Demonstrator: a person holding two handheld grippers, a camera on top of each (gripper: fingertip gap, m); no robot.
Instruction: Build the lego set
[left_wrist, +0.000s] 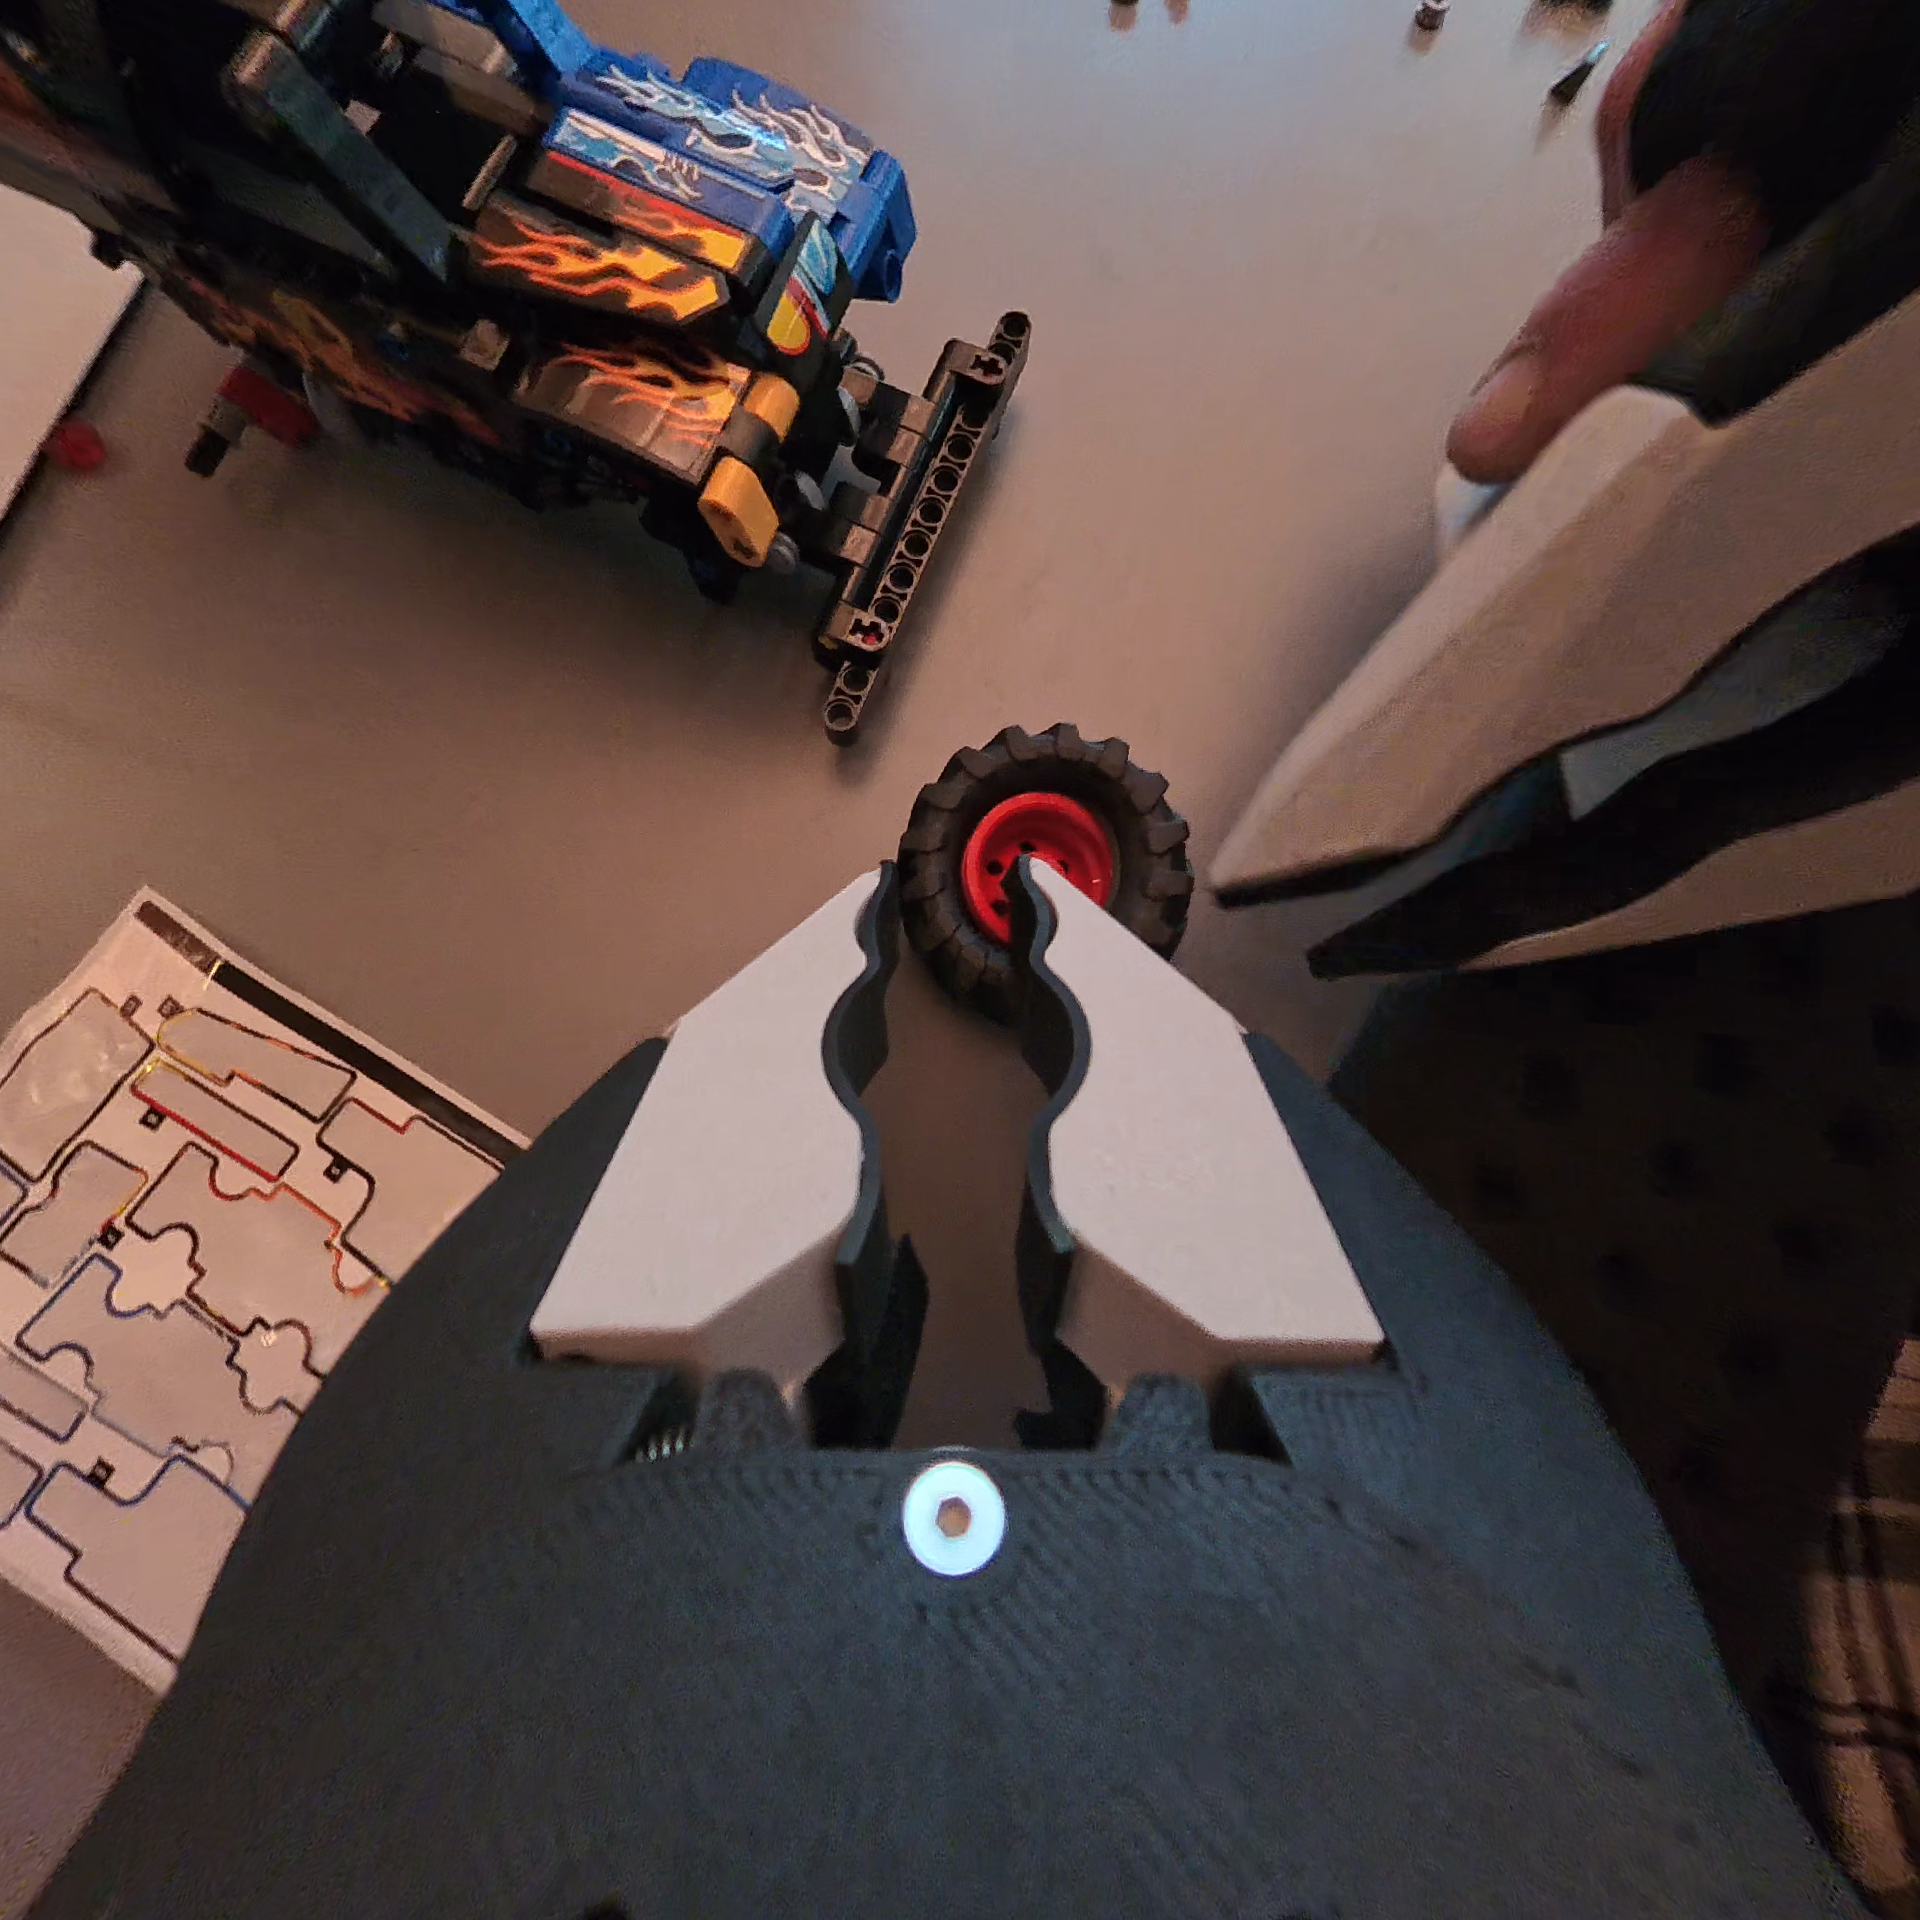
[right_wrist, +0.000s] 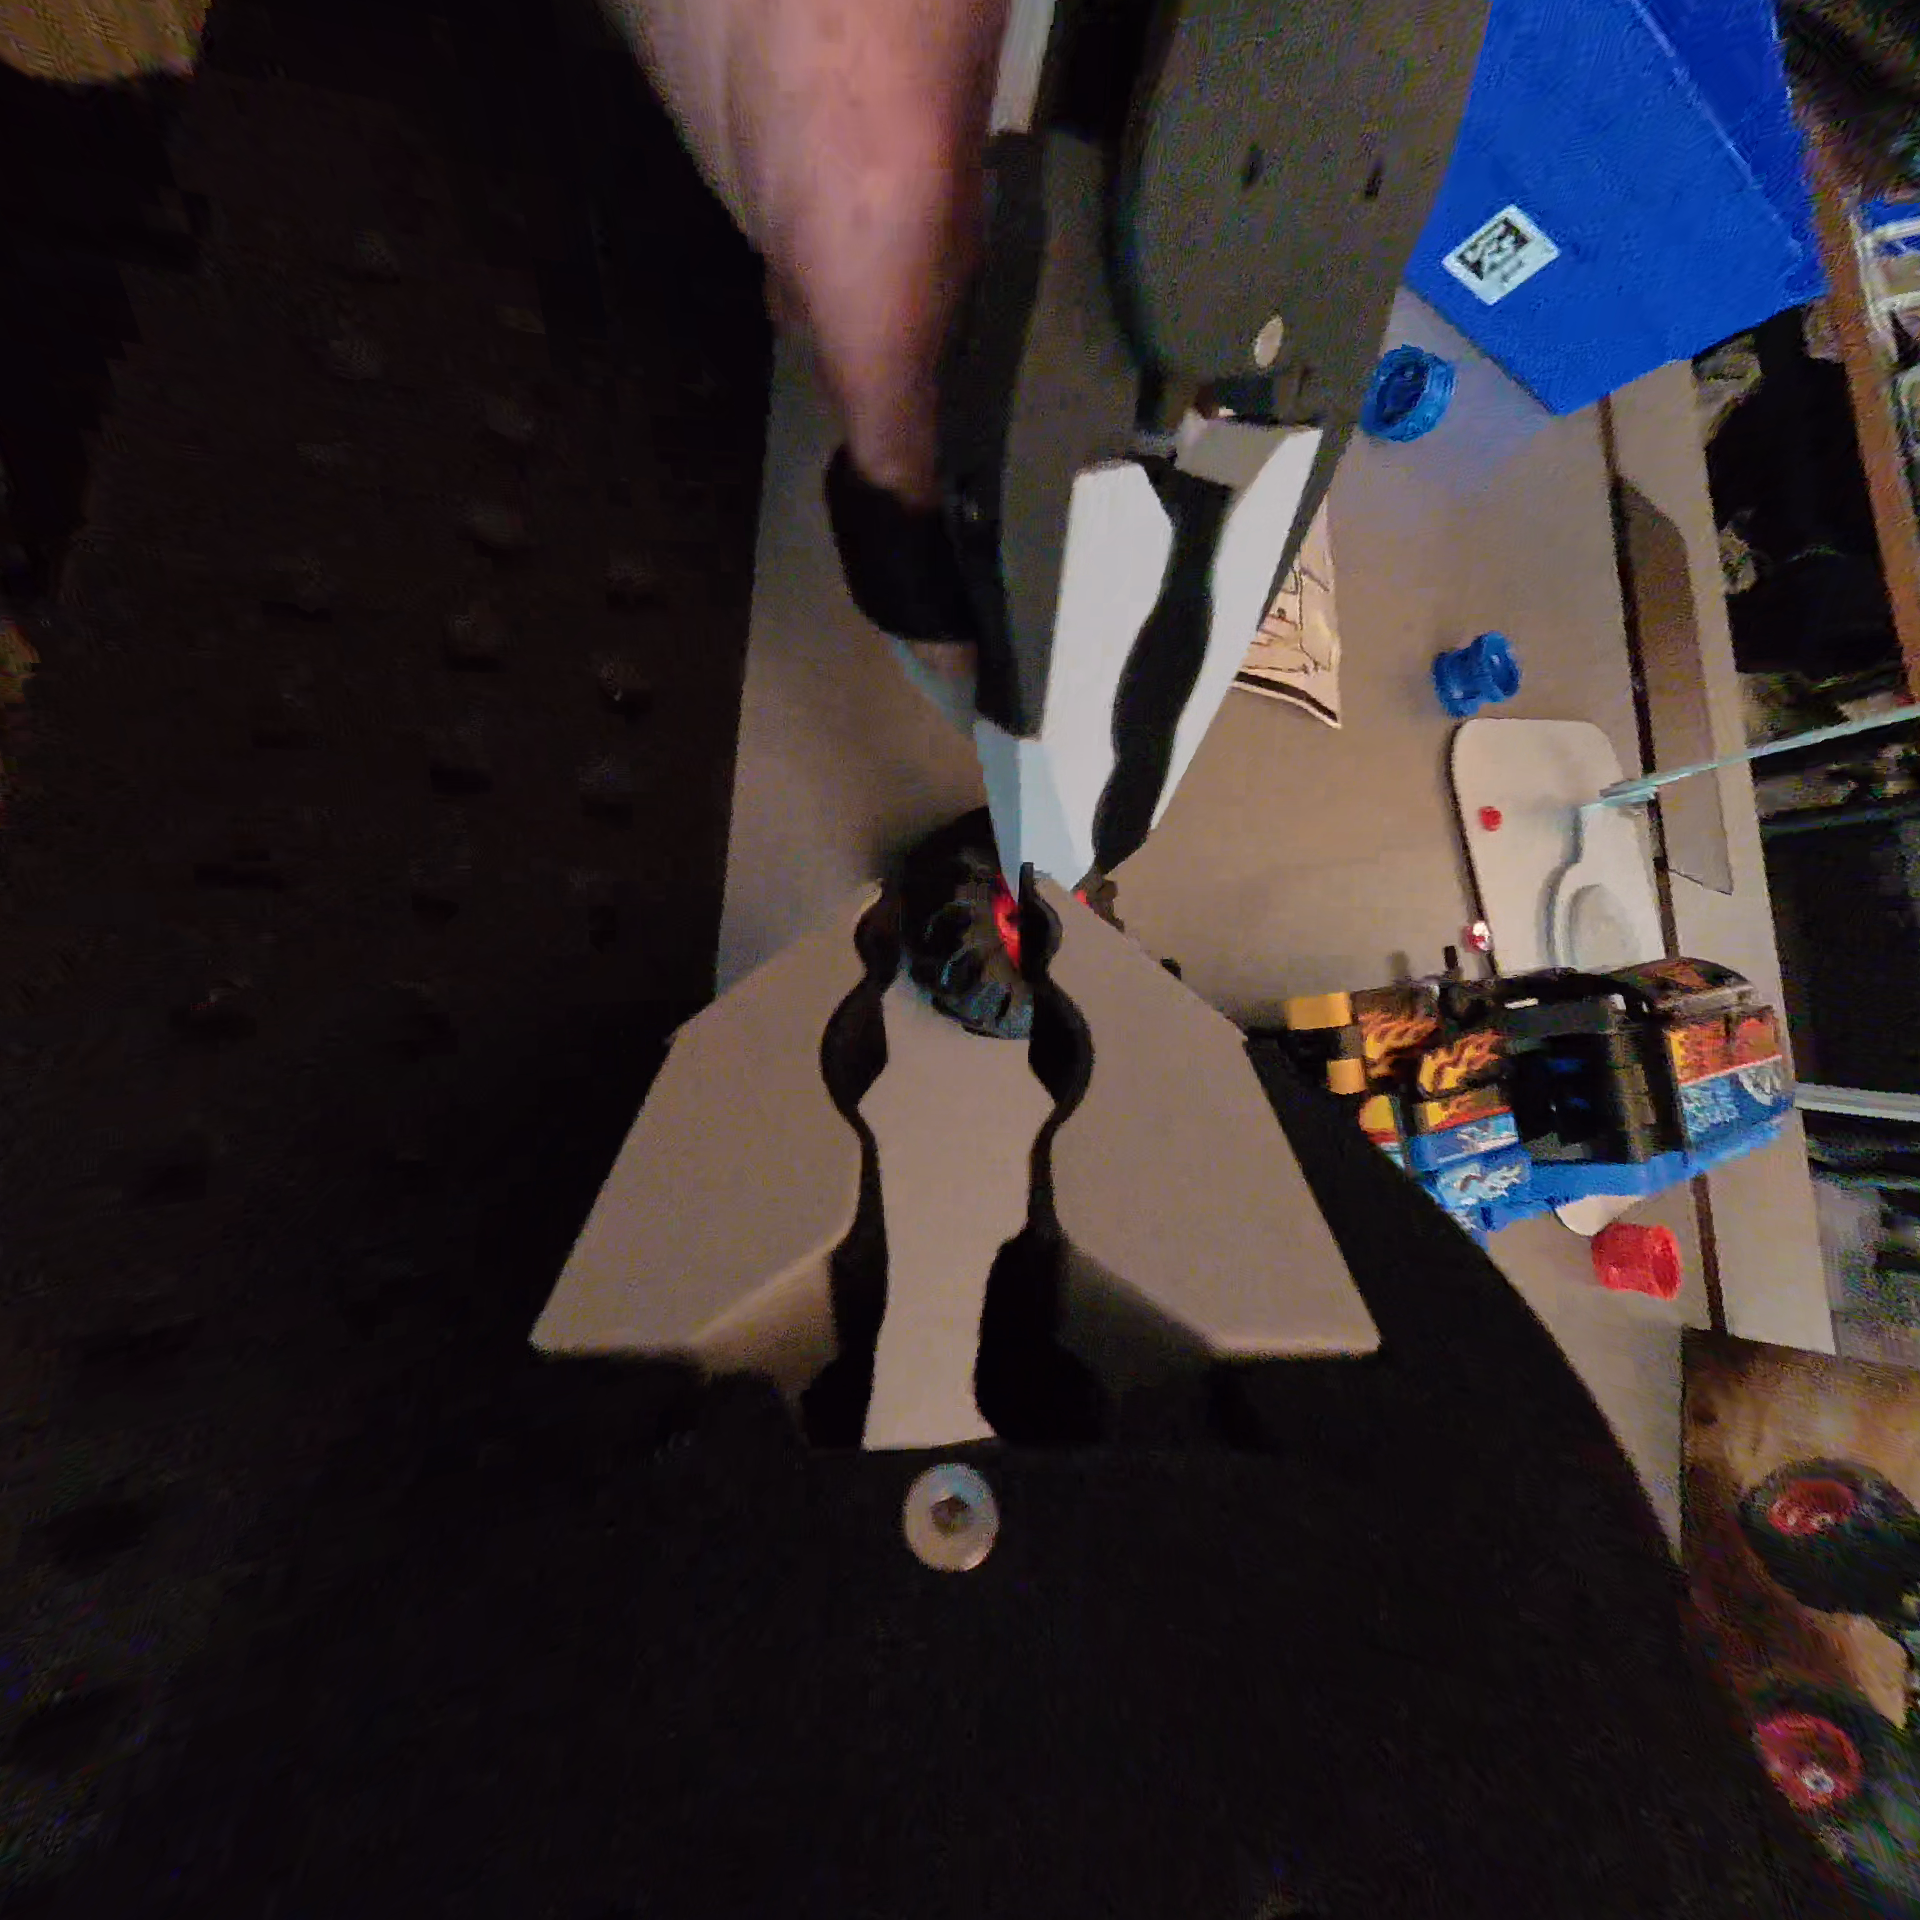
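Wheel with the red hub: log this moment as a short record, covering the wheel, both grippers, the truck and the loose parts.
wheel: black tyre, red hub, on the grey table
left gripper: open, tips at the wheel, one finger over the hub
right gripper: open, tips at the same wheel
truck: partly built, flame stickers, no wheels visible
loose parts: blue hub, red hub
sticker sheet: near the left gripper

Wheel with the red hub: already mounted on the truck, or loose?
Loose. The wheel lies on the table, apart from the truck, with the left gripper jaws straddling its tyre.
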